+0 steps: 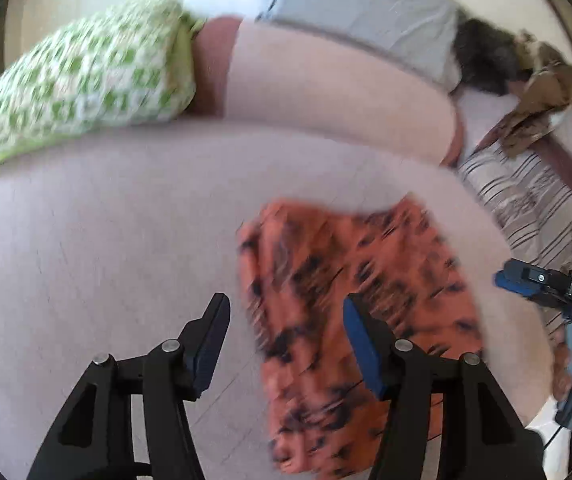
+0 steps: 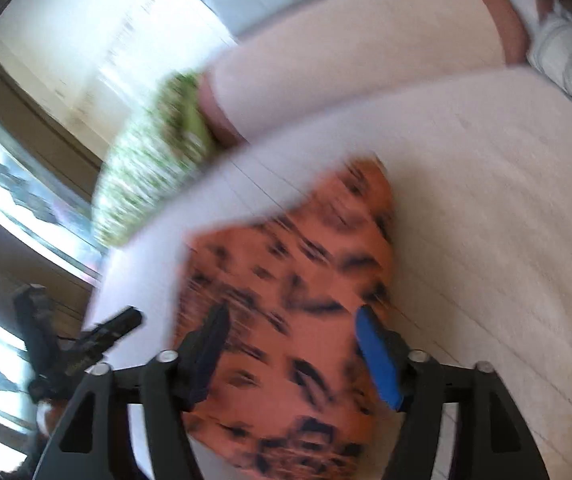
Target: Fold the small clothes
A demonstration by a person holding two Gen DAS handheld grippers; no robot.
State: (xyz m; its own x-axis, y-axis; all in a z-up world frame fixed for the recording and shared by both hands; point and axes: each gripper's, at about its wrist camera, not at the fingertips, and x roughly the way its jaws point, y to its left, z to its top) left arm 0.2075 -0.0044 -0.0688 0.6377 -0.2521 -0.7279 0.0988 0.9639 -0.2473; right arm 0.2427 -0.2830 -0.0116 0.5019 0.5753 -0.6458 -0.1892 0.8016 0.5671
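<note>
An orange garment with black marks [image 1: 350, 312] lies flat on the pale pink bed sheet [image 1: 105, 240]. My left gripper [image 1: 286, 308] is open and empty, above the garment's left edge. My right gripper [image 2: 292, 320] is open and empty, hovering over the same garment [image 2: 298, 280], which fills the middle of the right wrist view. The right gripper also shows at the right edge of the left wrist view [image 1: 526, 284]. The left gripper shows at the lower left of the right wrist view [image 2: 97, 336]. Both views are motion-blurred.
A green-and-white patterned pillow [image 1: 81, 80] lies at the far left of the bed, with a long pale bolster [image 1: 326, 92] beside it. A striped cloth [image 1: 526, 200] and brown fabric [image 1: 542, 100] lie at the right. A window [image 2: 13, 200] is left of the bed.
</note>
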